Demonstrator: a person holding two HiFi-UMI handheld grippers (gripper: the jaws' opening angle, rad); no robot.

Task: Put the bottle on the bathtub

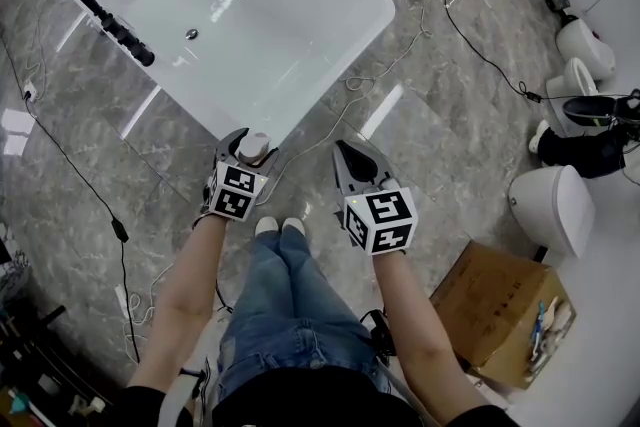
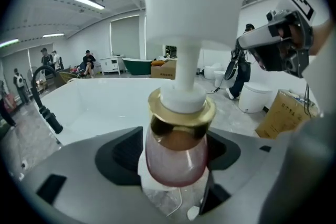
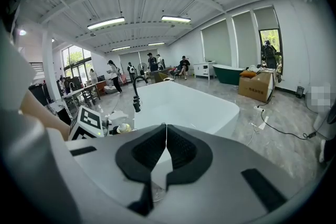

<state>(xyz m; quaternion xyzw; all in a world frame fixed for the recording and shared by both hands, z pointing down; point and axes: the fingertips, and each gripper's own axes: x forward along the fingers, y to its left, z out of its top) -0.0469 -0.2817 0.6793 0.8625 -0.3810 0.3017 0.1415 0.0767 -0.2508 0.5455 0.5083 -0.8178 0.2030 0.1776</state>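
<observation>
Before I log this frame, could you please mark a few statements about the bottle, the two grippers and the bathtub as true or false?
1. The left gripper is shut on the clear pinkish pump bottle with a gold collar and white cap. True.
2. The bottle already stands on the rim of the white bathtub. False: it is in the left gripper's jaws, held off the tub near its closest end.
3. The right gripper carries a second bottle. False: its jaws are together with nothing between them.
4. A curved black faucet stands at the bathtub's edge. True.
5. The brown cardboard box sits inside the bathtub. False: it is on the floor at the person's right.
</observation>
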